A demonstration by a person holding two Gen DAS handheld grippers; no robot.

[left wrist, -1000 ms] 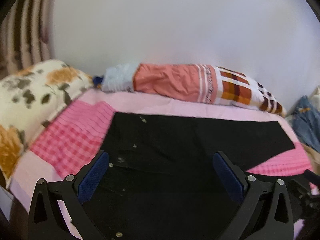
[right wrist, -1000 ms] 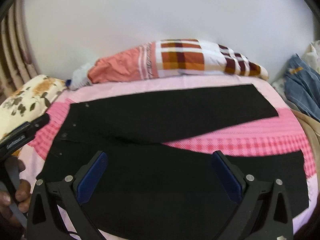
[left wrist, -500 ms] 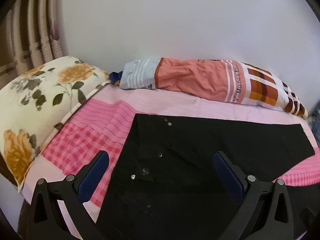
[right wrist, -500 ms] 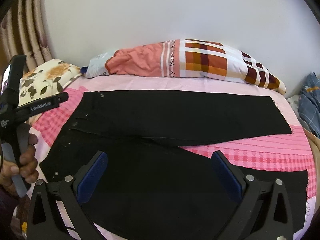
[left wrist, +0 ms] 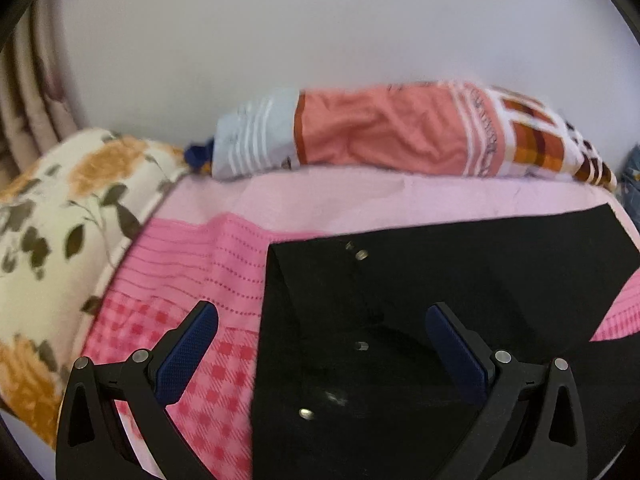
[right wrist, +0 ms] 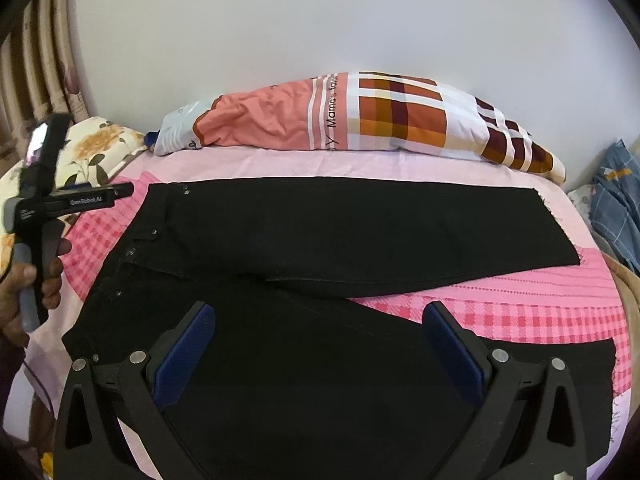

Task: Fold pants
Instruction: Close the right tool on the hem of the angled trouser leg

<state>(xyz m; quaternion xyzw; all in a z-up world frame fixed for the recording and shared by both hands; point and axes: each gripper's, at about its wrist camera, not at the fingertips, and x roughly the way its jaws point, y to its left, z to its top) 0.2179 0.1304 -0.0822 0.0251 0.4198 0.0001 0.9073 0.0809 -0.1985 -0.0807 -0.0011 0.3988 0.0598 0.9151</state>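
Left wrist view: left gripper [left wrist: 322, 342] spread wide, empty; black pants [left wrist: 420, 320] lie flat beneath it, waistband edge between the fingers.

Right wrist view: right gripper [right wrist: 320, 344] likewise agape, empty, over the near leg [right wrist: 320, 360].

Judgement: pre-grasp stage; next, descend and pinch waistband and leg.

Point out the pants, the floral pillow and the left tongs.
pants [right wrist: 360, 232]: right wrist view, middle of the far leg.
floral pillow [left wrist: 60, 224]: left wrist view, its top face.
left tongs [left wrist: 322, 354]: left wrist view, midway between the blue fingertips, both spread wide over the waistband.
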